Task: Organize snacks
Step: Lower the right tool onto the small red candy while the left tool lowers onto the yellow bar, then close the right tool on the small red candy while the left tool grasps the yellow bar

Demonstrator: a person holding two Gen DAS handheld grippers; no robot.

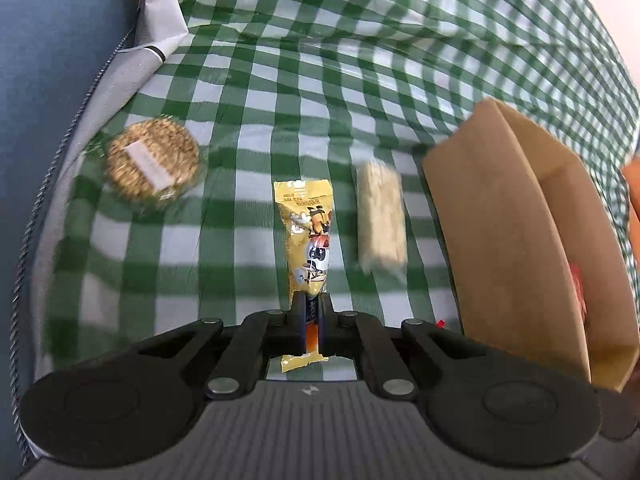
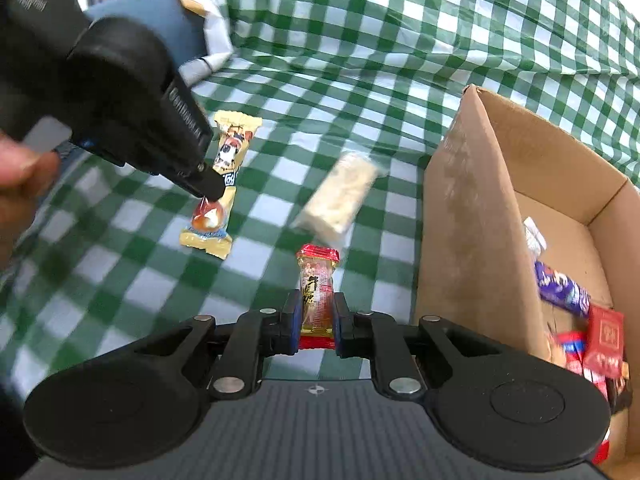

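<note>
My left gripper (image 1: 311, 300) is shut on a yellow cartoon-print snack packet (image 1: 306, 232), which sticks out forward between the fingers, above the green checked cloth (image 1: 248, 128). From the right wrist view the same left gripper (image 2: 210, 190) and its yellow packet (image 2: 230, 152) show at left, held by a hand (image 2: 20, 176). My right gripper (image 2: 316, 308) is shut on a red-and-gold snack packet (image 2: 316, 292). A pale clear-wrapped bar (image 1: 380, 220) (image 2: 340, 196) lies on the cloth. The cardboard box (image 1: 500, 240) (image 2: 472, 220) stands at right with several snacks inside.
A round seeded cracker in clear wrap (image 1: 152, 160) lies at the left on the cloth. A blue chair (image 1: 44, 100) and a grey zipped fabric (image 1: 120, 80) border the cloth's left side. A white paper bag (image 1: 160, 8) sits at the far left corner.
</note>
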